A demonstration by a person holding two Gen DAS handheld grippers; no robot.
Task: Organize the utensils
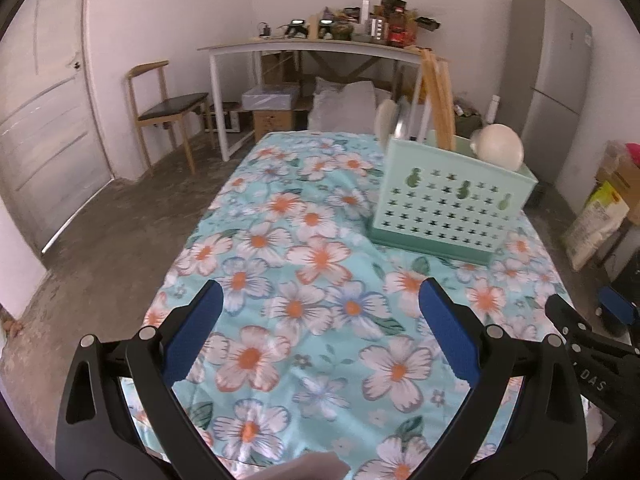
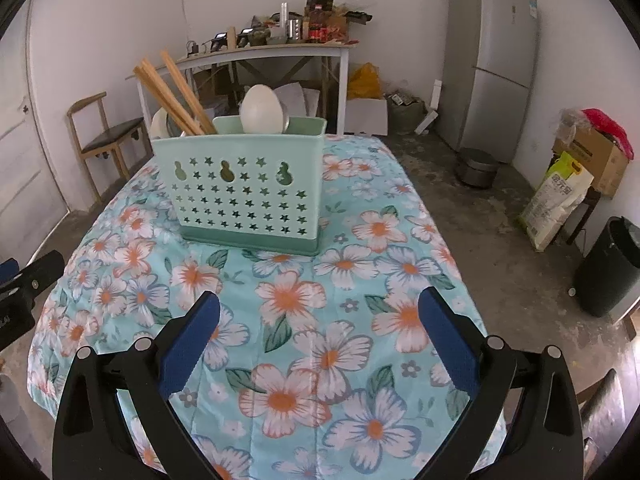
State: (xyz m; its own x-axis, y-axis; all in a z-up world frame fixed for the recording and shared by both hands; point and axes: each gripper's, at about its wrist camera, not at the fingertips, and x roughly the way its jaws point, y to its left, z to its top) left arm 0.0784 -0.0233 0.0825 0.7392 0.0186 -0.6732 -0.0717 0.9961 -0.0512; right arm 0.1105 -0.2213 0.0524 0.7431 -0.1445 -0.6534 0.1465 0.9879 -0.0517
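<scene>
Green utensil holder (image 2: pixel 246 188) with chopsticks (image 2: pixel 176 92) stands toward counter far edge, well ahead of left gripper (image 1: pixel 320 316) and right gripper (image 2: pixel 319 320); both fingers wide, empty.

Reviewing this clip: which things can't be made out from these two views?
- Lower ends of the chopsticks and spoons, both views: hidden by the green utensil holder walls.
- Holder's inner dividers: hidden likewise.
- Items on the back table: too small.
- Right gripper, left view: cut off by the edge.
</scene>
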